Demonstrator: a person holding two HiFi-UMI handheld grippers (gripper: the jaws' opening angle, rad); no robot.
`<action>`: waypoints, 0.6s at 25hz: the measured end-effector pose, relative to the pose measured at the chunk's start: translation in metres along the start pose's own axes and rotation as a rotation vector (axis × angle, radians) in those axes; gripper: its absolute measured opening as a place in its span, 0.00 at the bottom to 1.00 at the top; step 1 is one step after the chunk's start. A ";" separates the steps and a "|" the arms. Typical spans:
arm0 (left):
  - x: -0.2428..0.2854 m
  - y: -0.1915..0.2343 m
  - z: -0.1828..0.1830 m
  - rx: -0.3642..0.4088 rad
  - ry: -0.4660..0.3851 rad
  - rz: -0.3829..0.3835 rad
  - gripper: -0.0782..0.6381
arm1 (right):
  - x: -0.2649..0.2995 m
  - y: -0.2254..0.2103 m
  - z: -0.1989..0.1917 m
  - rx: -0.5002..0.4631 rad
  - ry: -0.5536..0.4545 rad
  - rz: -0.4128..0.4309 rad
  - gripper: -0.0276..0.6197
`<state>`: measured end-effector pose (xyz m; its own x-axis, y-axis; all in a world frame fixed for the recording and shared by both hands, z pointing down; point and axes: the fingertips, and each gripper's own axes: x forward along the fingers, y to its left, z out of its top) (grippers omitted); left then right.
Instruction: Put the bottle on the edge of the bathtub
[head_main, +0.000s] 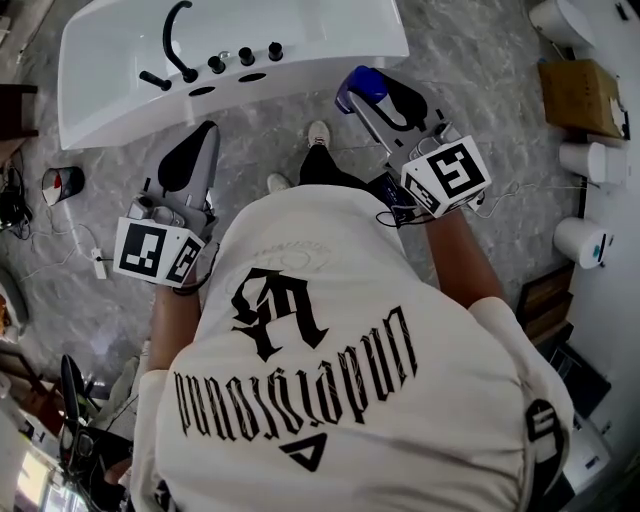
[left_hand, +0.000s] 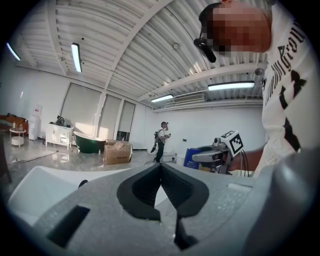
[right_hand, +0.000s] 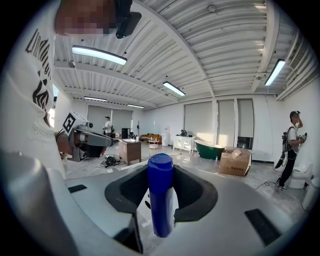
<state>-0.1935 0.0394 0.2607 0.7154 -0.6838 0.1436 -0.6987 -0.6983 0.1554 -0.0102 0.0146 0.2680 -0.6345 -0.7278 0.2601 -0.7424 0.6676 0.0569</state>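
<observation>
Blue bottle (right_hand: 160, 210) is clamped by right gripper (right_hand: 161, 187) short of bathtub (head_main: 335, 40) edge (for placing); left gripper (left_hand: 161, 172) is kept aside, jaws together, empty.

White short-sleeved T-shirt (head_main: 330, 400) with black gothic lettering and a triangle. Beyond its collar are dark trousers (head_main: 322, 166) and white shoes (head_main: 318, 132). The left tongs (head_main: 203, 135) and right tongs (head_main: 385, 100) are grey, black-padded, each with a white black-marked cube (head_main: 155, 250); black cables (head_main: 395, 213) beside the right one.
</observation>
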 end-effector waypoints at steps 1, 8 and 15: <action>0.002 0.001 -0.001 -0.004 0.002 0.007 0.13 | 0.002 -0.003 -0.001 -0.001 0.003 0.004 0.28; 0.022 0.011 -0.003 -0.022 0.021 0.044 0.13 | 0.021 -0.023 -0.007 -0.004 0.021 0.052 0.28; 0.060 0.020 -0.001 -0.039 0.050 0.077 0.13 | 0.043 -0.058 -0.016 0.048 0.040 0.109 0.28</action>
<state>-0.1641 -0.0153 0.2737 0.6593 -0.7234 0.2049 -0.7519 -0.6343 0.1800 0.0091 -0.0529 0.2912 -0.7038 -0.6438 0.3004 -0.6794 0.7335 -0.0197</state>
